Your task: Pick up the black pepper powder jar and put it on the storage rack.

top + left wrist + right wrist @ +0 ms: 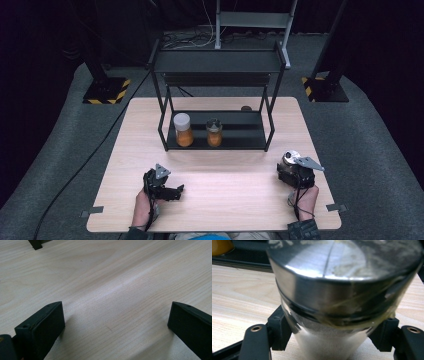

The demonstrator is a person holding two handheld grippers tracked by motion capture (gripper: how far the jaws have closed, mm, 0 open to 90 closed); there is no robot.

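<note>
The right gripper (290, 167) clamps a steel-lidded glass jar (342, 290) at the table's (225, 200) right edge; lift it straight, probably toward the shelf rack (215, 140). The left gripper (115, 322) rests wide open, empty.

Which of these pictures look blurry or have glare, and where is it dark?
Right gripper view: the jar's metal lid is soft, with bright glare on top. Left gripper view: a pale sheen streaks the table; the jaws cast soft shadows. High view: the tabletop is evenly lit, the surroundings nearly black, fine detail coarse.
</note>
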